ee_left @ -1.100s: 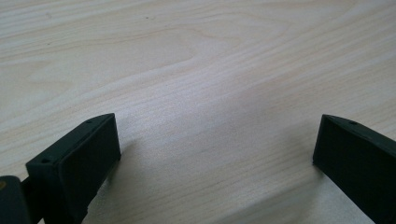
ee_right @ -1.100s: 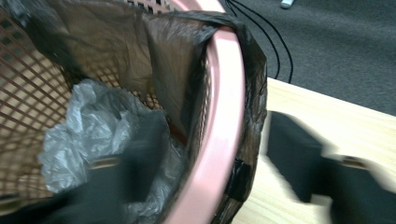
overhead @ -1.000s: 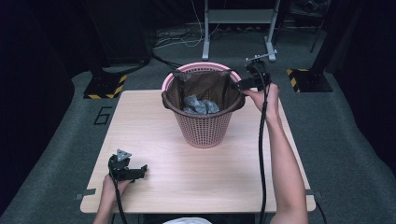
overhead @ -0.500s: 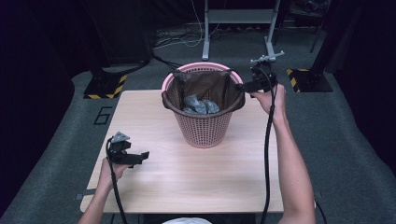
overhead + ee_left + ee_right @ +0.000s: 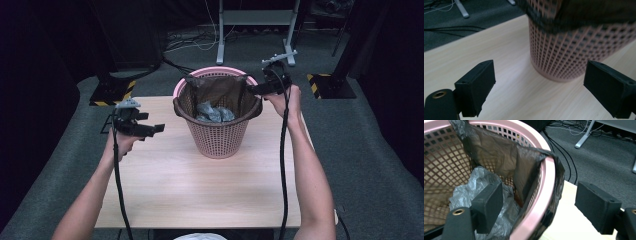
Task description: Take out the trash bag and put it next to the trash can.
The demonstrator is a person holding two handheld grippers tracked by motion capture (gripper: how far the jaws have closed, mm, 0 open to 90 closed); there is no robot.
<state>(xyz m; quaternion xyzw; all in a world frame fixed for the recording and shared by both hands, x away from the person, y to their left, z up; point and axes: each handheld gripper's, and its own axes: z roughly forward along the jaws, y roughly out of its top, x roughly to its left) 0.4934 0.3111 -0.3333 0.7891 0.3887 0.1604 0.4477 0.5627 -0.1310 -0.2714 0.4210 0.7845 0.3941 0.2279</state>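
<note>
A pink lattice basket (image 5: 218, 137) stands on the wooden table (image 5: 200, 192), lined with a black bag (image 5: 220, 90) whose edge folds over the rim. Crumpled grey plastic (image 5: 212, 112) lies inside. My right gripper (image 5: 254, 90) is open at the basket's right rim. In the right gripper view its jaws straddle the bag-covered rim (image 5: 547, 182), one finger (image 5: 487, 206) inside by the grey plastic (image 5: 466, 188), the other outside. My left gripper (image 5: 152, 129) is open and held in the air left of the basket, facing its wall (image 5: 564, 55) with nothing between its fingers.
The table's left half (image 5: 474, 50) and front are bare wood. Behind the table lie floor cables (image 5: 185, 42), a white stand's legs (image 5: 220, 37), and yellow-black striped bases (image 5: 112, 92) at either side.
My left gripper has risen from the table's front-left corner and moved forward and right toward the basket. My right gripper has stayed at the rim.
</note>
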